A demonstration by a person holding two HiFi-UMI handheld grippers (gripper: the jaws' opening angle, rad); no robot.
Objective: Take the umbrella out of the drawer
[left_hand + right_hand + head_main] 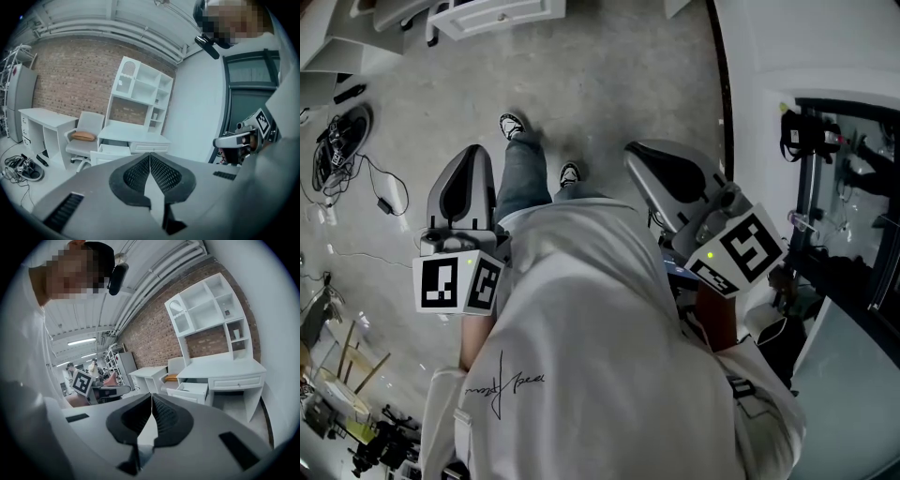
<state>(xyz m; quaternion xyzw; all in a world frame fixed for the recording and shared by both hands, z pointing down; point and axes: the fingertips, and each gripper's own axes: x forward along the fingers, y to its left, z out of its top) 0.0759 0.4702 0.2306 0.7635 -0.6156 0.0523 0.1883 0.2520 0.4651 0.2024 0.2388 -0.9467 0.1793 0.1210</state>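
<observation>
Jutting from the desk, drawer (open)

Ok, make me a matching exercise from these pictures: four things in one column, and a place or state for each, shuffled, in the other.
1 left desk drawer
2 orange cushion
3 left gripper
4 cable tangle

A on the floor
B jaws shut, nothing between them
C pulled open
D on the chair seat

Pairs: 1-C, 2-D, 3-B, 4-A
</observation>
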